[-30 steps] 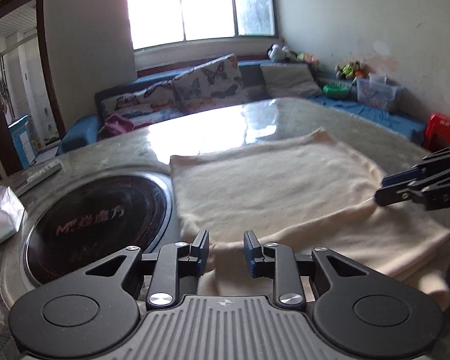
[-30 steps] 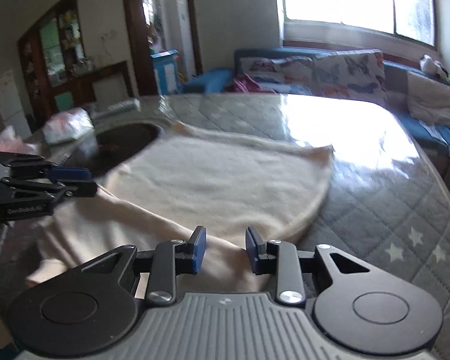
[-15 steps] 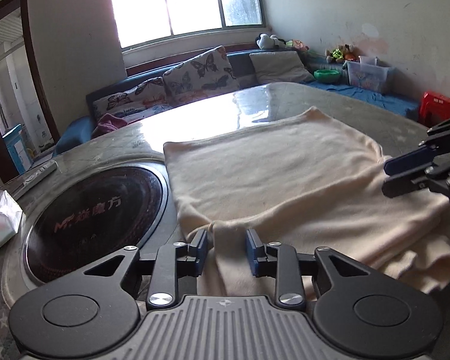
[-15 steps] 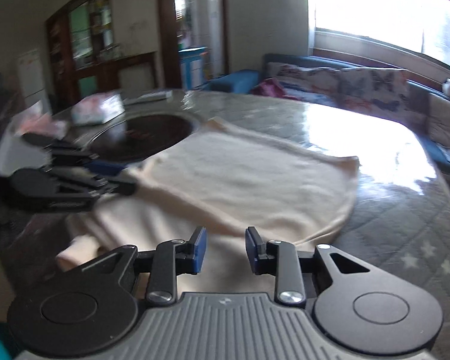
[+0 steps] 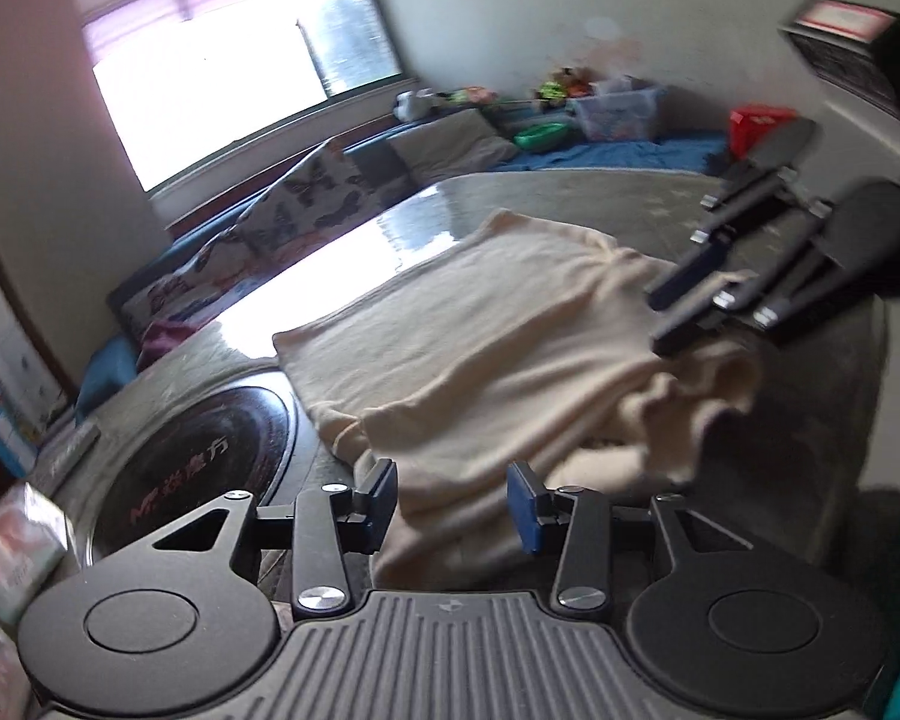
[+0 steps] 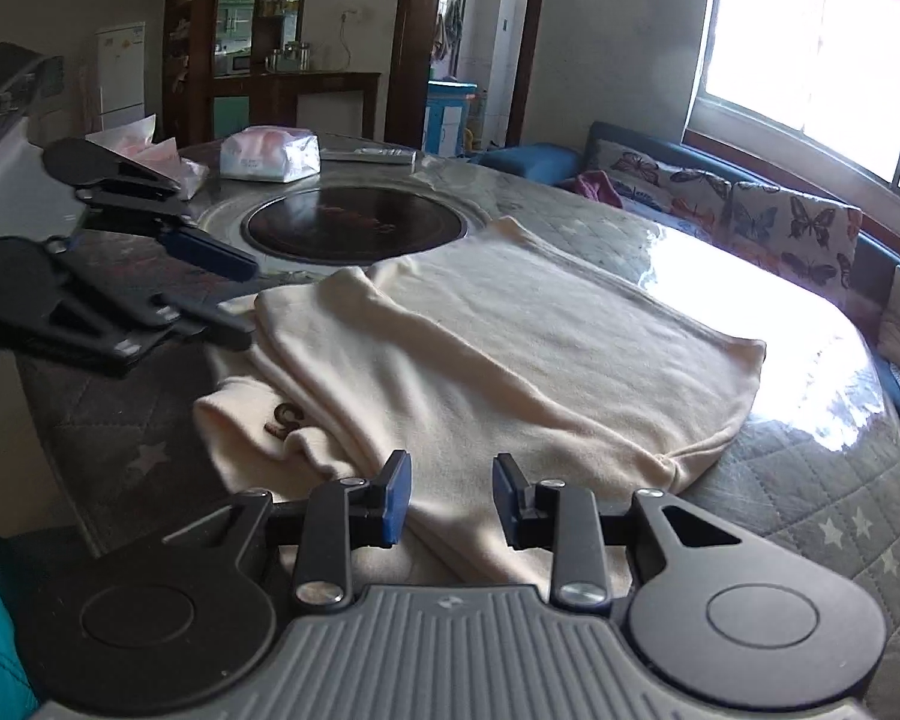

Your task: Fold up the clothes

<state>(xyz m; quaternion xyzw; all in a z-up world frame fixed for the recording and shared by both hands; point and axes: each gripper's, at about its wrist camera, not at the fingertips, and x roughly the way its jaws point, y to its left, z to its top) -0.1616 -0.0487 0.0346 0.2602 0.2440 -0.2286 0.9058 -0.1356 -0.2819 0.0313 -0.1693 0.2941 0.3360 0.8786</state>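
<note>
Tissue packs [image 6: 270, 155]: far left beyond the hob, well clear of my work.
Hob [image 6: 354, 227]: a black round plate sunk into the table [image 6: 810, 504]; the cloth's far left corner lies just beside its rim, so I would not drag anything that way.
My left gripper [image 5: 453, 495]: jaws opening, a gap showing between the blue pads; cloth lies below and between them, but the pads do not press on it. I hold nothing here.
Cream garment [image 6: 510, 348]: lies mid-table, partly folded, with a doubled layer along the near side and a loose bunched flap at the near left carrying a small dark print.
How it will handle: I judge it light, soft and limp. It will sag and crease wherever I lift it, and could slide on the glossy top. Nothing fragile.
Where to hold: I judge the best hold is the doubled near edge, one gripper at each end, pinching through both layers so the lower one does not trail.
My right gripper [image 6: 450, 495]: jaws part-open, cloth under the gap, pads clear of it. Empty too.
Open room: bare shiny table beyond and right of the garment, enough to lay a fold away from me.
Edge: the table curves off at far right, sofa [image 6: 750, 210] beyond.
</note>
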